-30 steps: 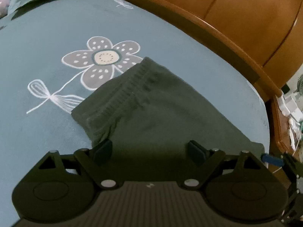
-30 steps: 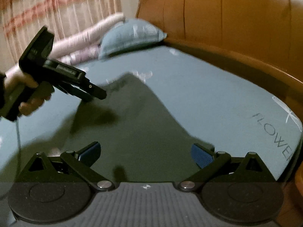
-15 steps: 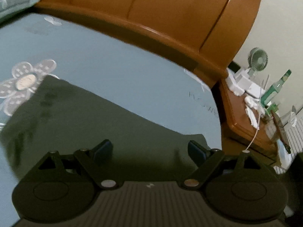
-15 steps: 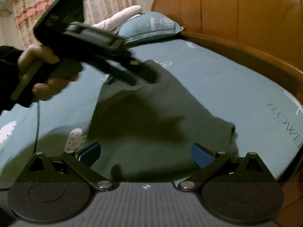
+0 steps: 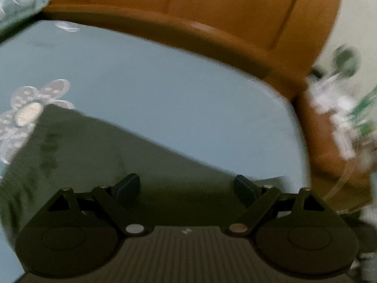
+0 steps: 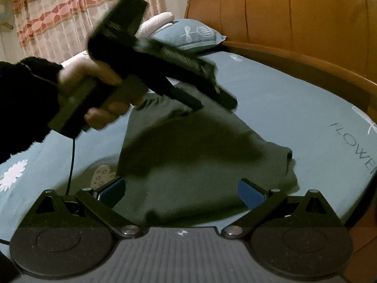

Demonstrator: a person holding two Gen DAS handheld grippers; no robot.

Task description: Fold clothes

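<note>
Between spread fingers of right gripper (image 6: 181, 189), nothing pinched; likewise left gripper (image 5: 187, 187), jaws wide, poised above dark green garment (image 6: 200, 155). Garment flat on teal bedsheet (image 6: 294, 108), near wooden headboard (image 6: 294, 18).

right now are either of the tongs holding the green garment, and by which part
Nothing is held. Both the left tongs and right tongs stand open above the green garment, which lies flat on the bed.

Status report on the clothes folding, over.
Left gripper open, right gripper open, both empty. Dark green garment flat on the bed sheet, unfolded. Nothing blocking.
</note>
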